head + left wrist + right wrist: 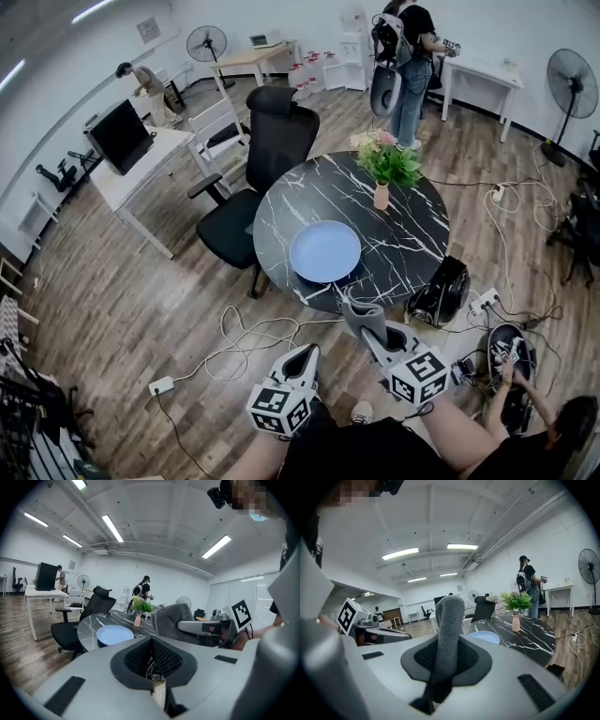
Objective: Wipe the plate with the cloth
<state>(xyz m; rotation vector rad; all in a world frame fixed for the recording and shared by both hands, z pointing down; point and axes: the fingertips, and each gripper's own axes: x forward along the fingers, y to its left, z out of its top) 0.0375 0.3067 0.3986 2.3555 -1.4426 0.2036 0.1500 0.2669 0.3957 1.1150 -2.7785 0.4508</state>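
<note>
Plate — one; cloth — one, pinched in right gripper jaws; left gripper jaws pressed together.

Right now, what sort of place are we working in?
Probably an open-plan office or lab workspace: a desk with a monitor, a black office chair beside the round marble table, a standing fan, and power cables trailing over the wood floor.

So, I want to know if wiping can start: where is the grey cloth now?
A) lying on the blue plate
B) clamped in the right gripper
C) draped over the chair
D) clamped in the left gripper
B: the right gripper is shut on the cloth, which sticks up between its jaws; the plate lies bare and the left gripper is shut, empty.
</note>
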